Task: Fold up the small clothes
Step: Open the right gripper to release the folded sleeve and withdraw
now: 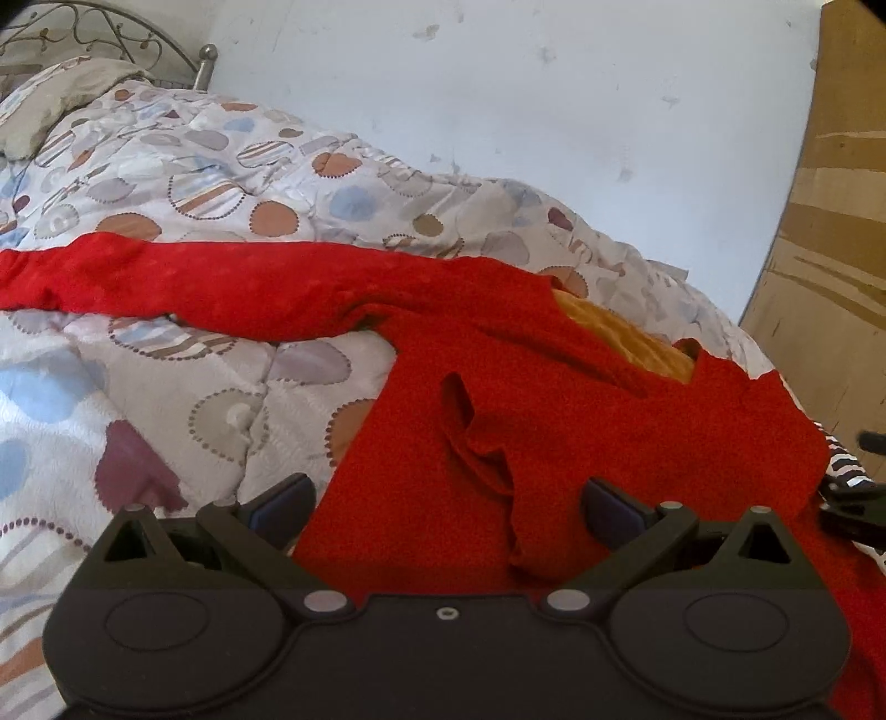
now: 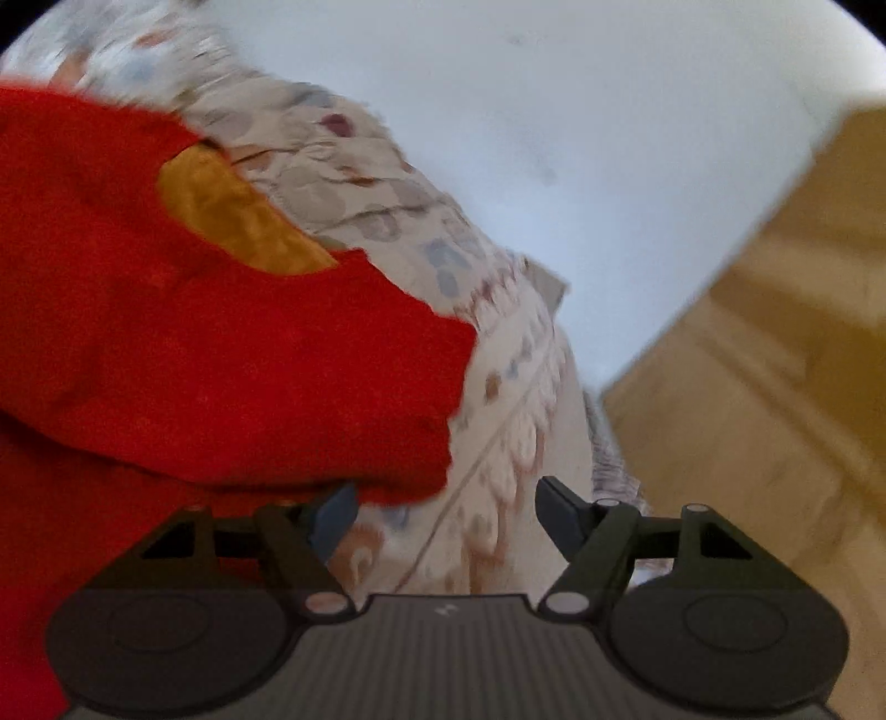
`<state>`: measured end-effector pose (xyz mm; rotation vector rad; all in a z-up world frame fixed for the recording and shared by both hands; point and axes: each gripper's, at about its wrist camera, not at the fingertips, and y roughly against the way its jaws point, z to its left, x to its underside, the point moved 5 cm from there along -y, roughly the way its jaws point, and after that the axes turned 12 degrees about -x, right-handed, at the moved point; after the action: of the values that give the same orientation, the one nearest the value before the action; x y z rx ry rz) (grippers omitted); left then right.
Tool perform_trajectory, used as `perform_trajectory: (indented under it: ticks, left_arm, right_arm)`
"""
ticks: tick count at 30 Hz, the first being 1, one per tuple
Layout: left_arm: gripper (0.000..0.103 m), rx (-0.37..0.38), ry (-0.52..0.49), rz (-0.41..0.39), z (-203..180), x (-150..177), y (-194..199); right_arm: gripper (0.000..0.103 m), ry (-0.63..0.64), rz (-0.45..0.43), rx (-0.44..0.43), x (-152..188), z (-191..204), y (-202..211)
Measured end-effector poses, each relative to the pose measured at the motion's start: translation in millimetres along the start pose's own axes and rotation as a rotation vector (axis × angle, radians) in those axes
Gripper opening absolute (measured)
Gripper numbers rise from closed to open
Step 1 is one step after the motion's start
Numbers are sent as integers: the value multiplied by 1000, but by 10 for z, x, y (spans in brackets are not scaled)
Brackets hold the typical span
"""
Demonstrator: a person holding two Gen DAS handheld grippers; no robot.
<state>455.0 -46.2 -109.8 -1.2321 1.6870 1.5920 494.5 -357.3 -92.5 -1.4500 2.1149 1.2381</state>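
A small red long-sleeved top [image 1: 498, 399] with an orange-yellow inner neck lining [image 1: 626, 343] lies on the patterned bedspread [image 1: 183, 387]. One sleeve [image 1: 183, 277] stretches out to the left. My left gripper [image 1: 446, 507] is open, its fingers spread over the top's body, holding nothing. In the right wrist view the same red top [image 2: 221, 354] fills the left side, blurred. My right gripper [image 2: 446, 518] is open over the bedspread [image 2: 498, 421], just beside the top's right edge, its left fingertip [image 2: 335, 518] at the cloth's edge.
A pillow [image 1: 61, 99] and a metal headboard [image 1: 111, 33] are at the far left. A pale wall [image 1: 526, 94] runs behind the bed. A wooden cabinet [image 1: 830, 232] stands at the right, also in the right wrist view [image 2: 764, 399]. The other gripper's tip [image 1: 853, 498] shows at the right edge.
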Motion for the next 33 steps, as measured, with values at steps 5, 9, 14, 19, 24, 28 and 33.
perform_trajectory:
  ticks: [5,9,14,19,24,28,33]
  left_arm:
    - [102,5,5,5,10,1,-13]
    - [103,8,8,7,10,2,-17]
    - [102,-1,-8,10,-4,11,-25]
    - [103,-1,-7,11,-7,13,-28]
    - [102,-1,-6,10,-5,16,-30]
    - [103,1,-4,9,-7,16,-29]
    - [102,14,11,5,14,15,-31]
  right_arm:
    - [13,-23,-13,-34,-13,-1,-22]
    - [10,-308,-29,-59,166,-261,132]
    - [0,-606,80,-116,558,-438,-35]
    - [0,-671,52,-144,611,-564,36]
    - [49,-680,-56,-99,473,-694,195]
    - [76,-655,-147,-107,210,-738,153]
    - [92,-541,-131,-41,-112,-701,-309]
